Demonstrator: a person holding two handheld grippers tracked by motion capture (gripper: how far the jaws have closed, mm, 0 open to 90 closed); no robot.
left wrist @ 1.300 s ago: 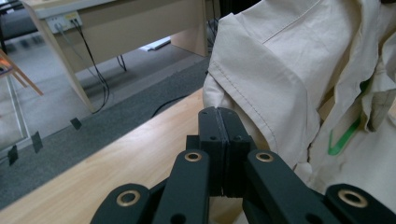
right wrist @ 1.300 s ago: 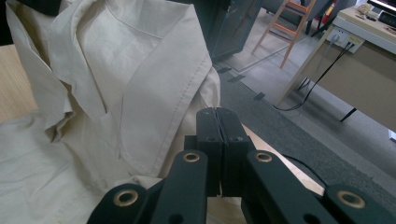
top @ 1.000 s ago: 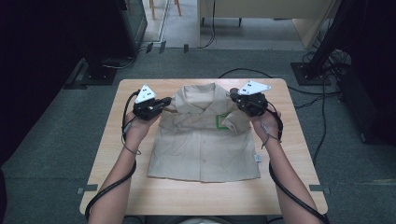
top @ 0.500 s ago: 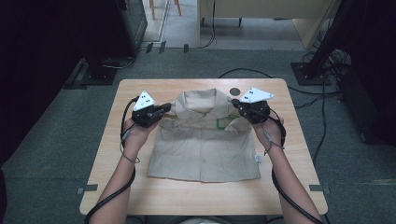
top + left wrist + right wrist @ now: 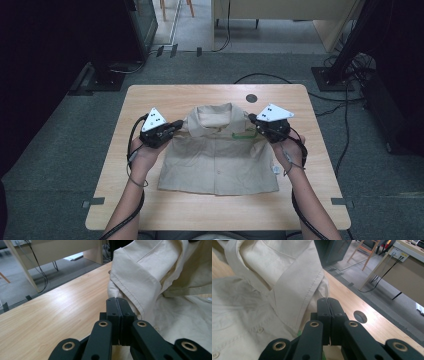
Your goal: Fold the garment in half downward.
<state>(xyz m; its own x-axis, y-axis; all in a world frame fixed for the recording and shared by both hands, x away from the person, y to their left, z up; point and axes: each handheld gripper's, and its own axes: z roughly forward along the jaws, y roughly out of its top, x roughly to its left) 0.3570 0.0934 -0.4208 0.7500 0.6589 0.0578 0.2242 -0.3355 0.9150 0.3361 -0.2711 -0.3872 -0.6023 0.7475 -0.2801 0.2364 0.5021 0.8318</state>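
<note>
A beige short-sleeved shirt point(image 5: 220, 160) lies front up on the wooden table point(image 5: 150, 210), collar toward the far side. My left gripper point(image 5: 179, 123) is shut at the shirt's left shoulder, and my right gripper point(image 5: 251, 119) is shut at its right shoulder. In the left gripper view the jaws point(image 5: 117, 300) are pressed together with the raised sleeve cloth point(image 5: 140, 277) against their right side. In the right gripper view the jaws point(image 5: 328, 300) pinch a thin edge of the shirt point(image 5: 287, 277) by the collar. A green tag point(image 5: 244, 135) shows near the right gripper.
A round cable hole point(image 5: 251, 98) sits in the table beyond the collar, also seen as the hole point(image 5: 360, 316) in the right gripper view. Cables point(image 5: 345, 130) and dark stands point(image 5: 350, 60) lie on the floor to the right. Bare wood surrounds the shirt.
Both grippers have moved toward the person with the shirt's shoulders, and the collar has come nearer. The shirt's top now looks narrower, the sleeves drawn in.
</note>
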